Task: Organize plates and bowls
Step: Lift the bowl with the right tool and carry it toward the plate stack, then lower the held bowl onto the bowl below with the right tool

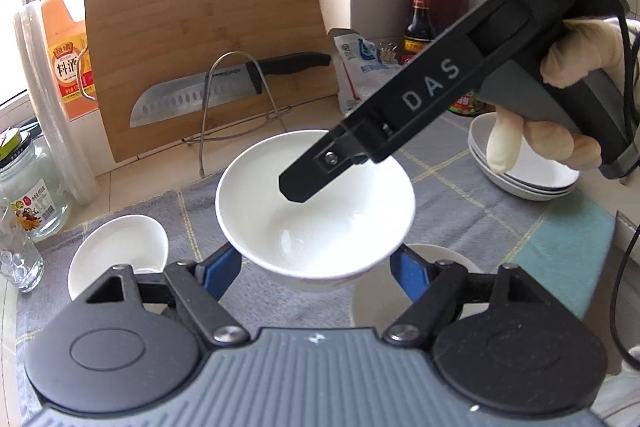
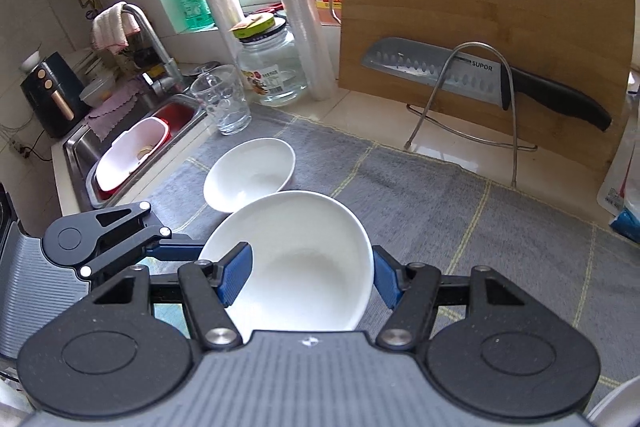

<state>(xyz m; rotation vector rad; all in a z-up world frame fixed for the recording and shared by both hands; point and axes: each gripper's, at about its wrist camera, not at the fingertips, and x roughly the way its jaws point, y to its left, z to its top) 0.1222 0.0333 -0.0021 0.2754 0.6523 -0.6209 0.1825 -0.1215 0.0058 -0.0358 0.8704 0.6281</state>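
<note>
Two hand-held grippers each lift a white dish above a grey checked cloth on a kitchen counter.

The left gripper (image 1: 316,263) pinches a deep white bowl (image 1: 316,207) between its blue pads, raised clear of the cloth (image 1: 480,211). The right gripper (image 2: 310,275) pinches a shallow white bowl (image 2: 296,259) by its rim; one blue pad (image 2: 236,273) lies inside the dish. One more small bowl (image 2: 250,173) rests on the cloth near the sink (image 2: 80,151), and a stack of bowls (image 1: 524,179) sits at the cloth's far right. To do this step well, I judge, keep both dishes level, keep the two grippers from colliding, and lower each squarely onto like dishes before loosening the grip.
</note>
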